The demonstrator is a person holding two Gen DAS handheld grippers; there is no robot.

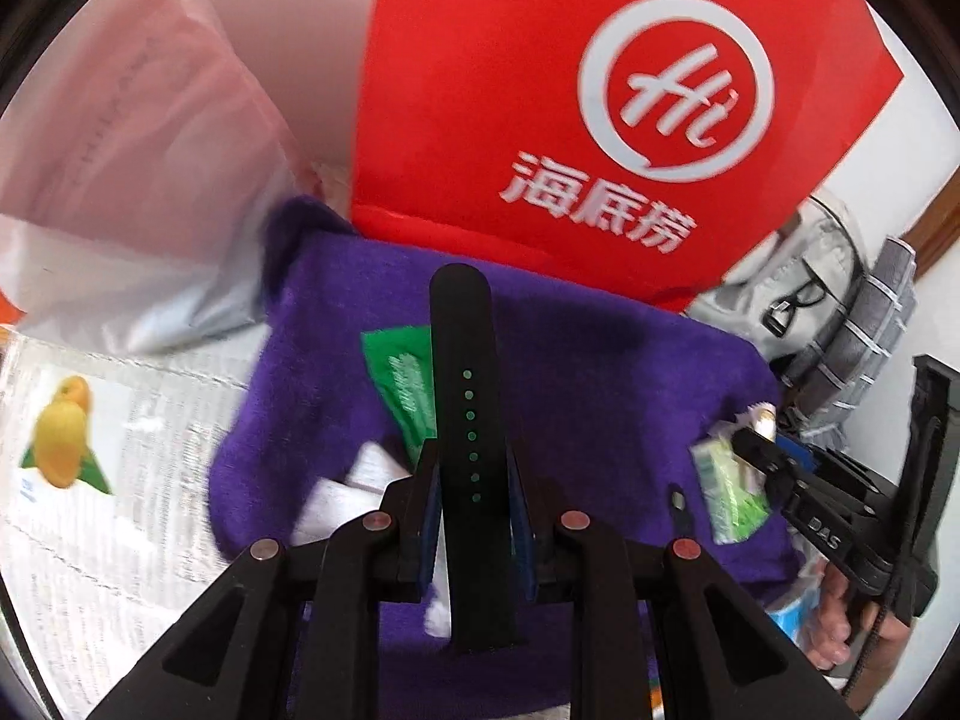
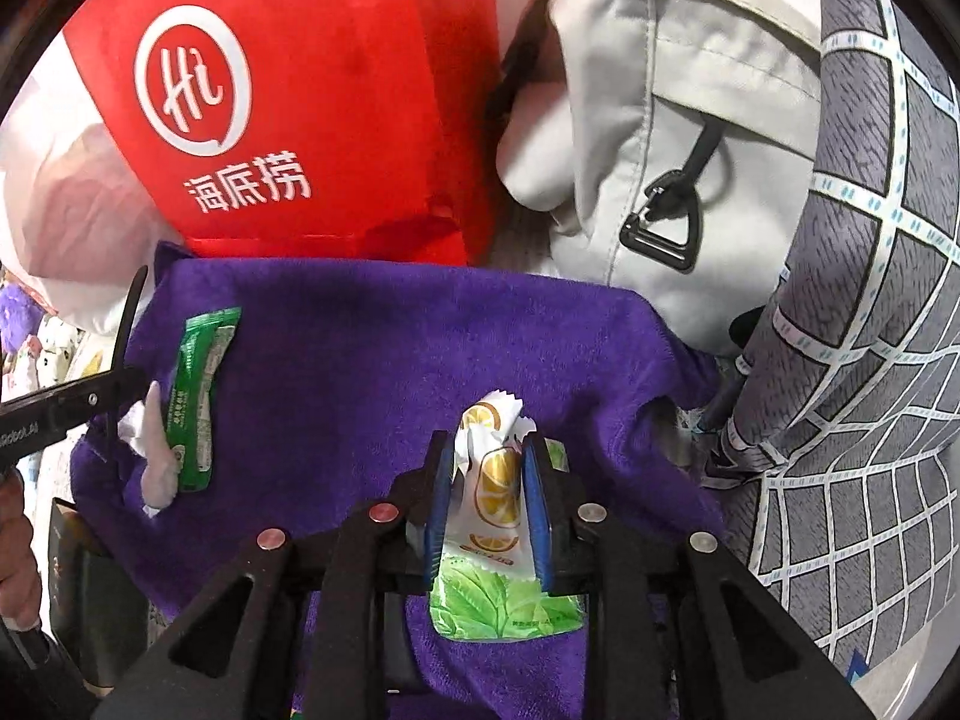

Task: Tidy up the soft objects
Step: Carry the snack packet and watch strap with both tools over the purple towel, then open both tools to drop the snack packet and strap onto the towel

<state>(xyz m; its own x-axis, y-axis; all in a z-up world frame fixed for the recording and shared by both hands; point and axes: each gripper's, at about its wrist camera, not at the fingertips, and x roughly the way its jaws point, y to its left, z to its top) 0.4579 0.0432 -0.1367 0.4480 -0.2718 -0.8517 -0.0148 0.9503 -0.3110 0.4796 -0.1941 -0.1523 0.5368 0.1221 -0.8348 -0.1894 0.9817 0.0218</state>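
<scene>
Purple plush: the towel (image 2: 372, 360) lies spread in the middle of both views, and I work over it.

1. Left gripper (image 1: 465, 474): I have its fingers clamped on a black strap (image 1: 462, 360), a band with a row of small holes. The strap stands up between the blue pads and points toward the red bag (image 1: 540, 90).
2. Right gripper (image 2: 489, 480): I have its fingers pinched on a lemon sachet (image 2: 498, 498), white at the top with orange slices and green leaves at the bottom. The sachet hangs over the towel's near part. In the left view the same gripper (image 1: 750, 456) sits at the towel's right edge, with the sachet (image 1: 726, 492) in it.
3. A green sachet (image 2: 201, 396) lies flat on the towel's left part. Just beside it lies a crumpled white piece (image 2: 159, 456); I cannot tell what it is.
4. Behind the towel the red bag (image 2: 288, 90) stands upright, touching the towel's far edge. A pale plastic bag (image 1: 120, 150) sits to its left.
5. To the red bag's right sits a grey bag (image 2: 660, 120) with a black clip. Right of that lies grey checked fabric (image 2: 870, 330).
</scene>
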